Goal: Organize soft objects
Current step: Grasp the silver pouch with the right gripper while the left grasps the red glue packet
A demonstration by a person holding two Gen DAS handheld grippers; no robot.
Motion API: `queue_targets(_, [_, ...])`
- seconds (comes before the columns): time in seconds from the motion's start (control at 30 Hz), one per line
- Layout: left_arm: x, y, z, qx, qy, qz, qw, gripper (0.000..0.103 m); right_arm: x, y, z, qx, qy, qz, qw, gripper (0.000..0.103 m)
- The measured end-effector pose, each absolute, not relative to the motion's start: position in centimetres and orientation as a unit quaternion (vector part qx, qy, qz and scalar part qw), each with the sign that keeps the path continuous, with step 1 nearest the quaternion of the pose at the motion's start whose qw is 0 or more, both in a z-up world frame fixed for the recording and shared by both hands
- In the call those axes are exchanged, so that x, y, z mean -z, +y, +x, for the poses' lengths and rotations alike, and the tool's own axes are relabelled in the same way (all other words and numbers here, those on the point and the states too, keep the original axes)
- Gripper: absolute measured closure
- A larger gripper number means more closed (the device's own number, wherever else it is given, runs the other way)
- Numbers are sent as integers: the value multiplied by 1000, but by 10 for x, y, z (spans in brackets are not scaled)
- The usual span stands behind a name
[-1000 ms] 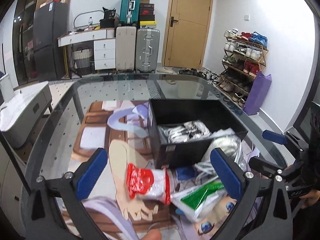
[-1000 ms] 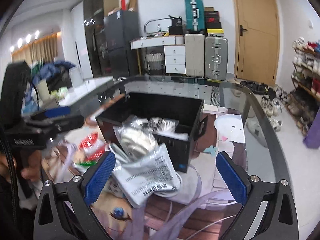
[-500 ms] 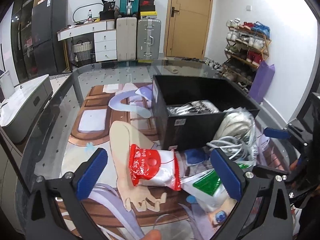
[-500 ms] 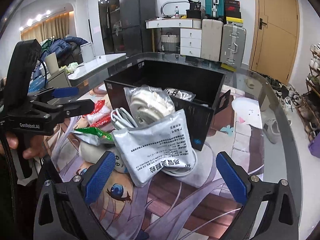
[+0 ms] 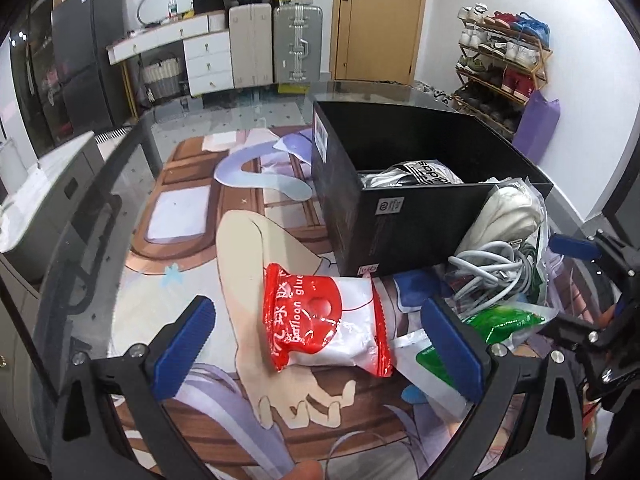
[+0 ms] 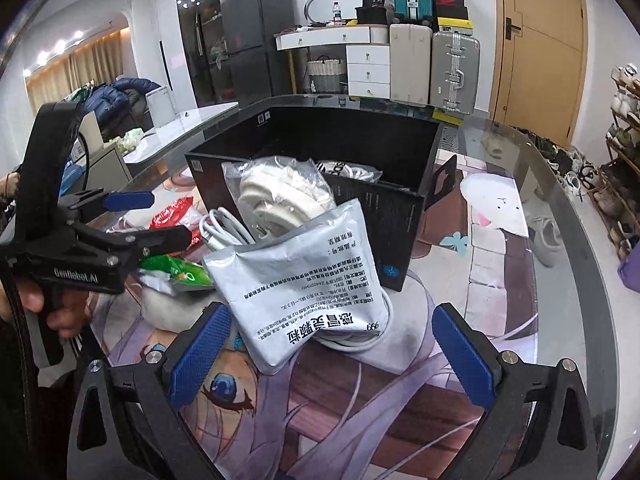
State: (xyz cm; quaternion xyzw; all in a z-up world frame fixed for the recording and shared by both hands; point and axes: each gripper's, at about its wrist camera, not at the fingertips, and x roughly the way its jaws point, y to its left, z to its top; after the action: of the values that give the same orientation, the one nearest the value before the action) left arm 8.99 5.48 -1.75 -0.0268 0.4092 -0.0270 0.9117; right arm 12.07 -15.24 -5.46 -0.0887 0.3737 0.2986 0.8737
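Note:
A red and white balloon glue packet [image 5: 326, 322] lies on the printed mat between the wide-open fingers of my left gripper [image 5: 320, 344]. A black box [image 5: 404, 184] behind it holds a black and white pouch [image 5: 416, 171]. Against the box lean a clear bag with a cream item [image 6: 280, 196], white cables [image 5: 486, 268] and a green packet [image 5: 504, 320]. My right gripper [image 6: 332, 352] is open just above a grey foil pouch [image 6: 304, 284], which lies between its fingers. The left gripper also shows in the right wrist view [image 6: 132, 220].
The glass table's curved rim [image 6: 580, 240] runs on the right. A flat white paper shape [image 6: 496, 204] lies on the mat right of the box. Suitcases, drawers and a shoe rack stand far behind.
Both grippers have come lower and closer to the pile. The red packet now sits between the left fingers and the grey pouch between the right fingers. Both stay open.

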Motion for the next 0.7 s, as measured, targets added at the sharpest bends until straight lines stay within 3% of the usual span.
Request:
queue_targets(0.47, [25, 65, 96, 36, 428, -58, 901, 2, 54, -148, 135, -311, 380, -78, 868, 1])
queue_targets(0.53, [28, 66, 98, 34, 435, -62, 898, 15, 53, -147, 139, -316, 380, -74, 866, 1])
queue_targets(0.63, [28, 65, 97, 30, 433, -50, 899, 23, 55, -146, 148, -325, 390, -63, 859, 1])
queue_targets(0.7, [26, 65, 95, 36, 429, -52, 901, 38, 55, -146, 150, -329, 391, -55, 858, 1])
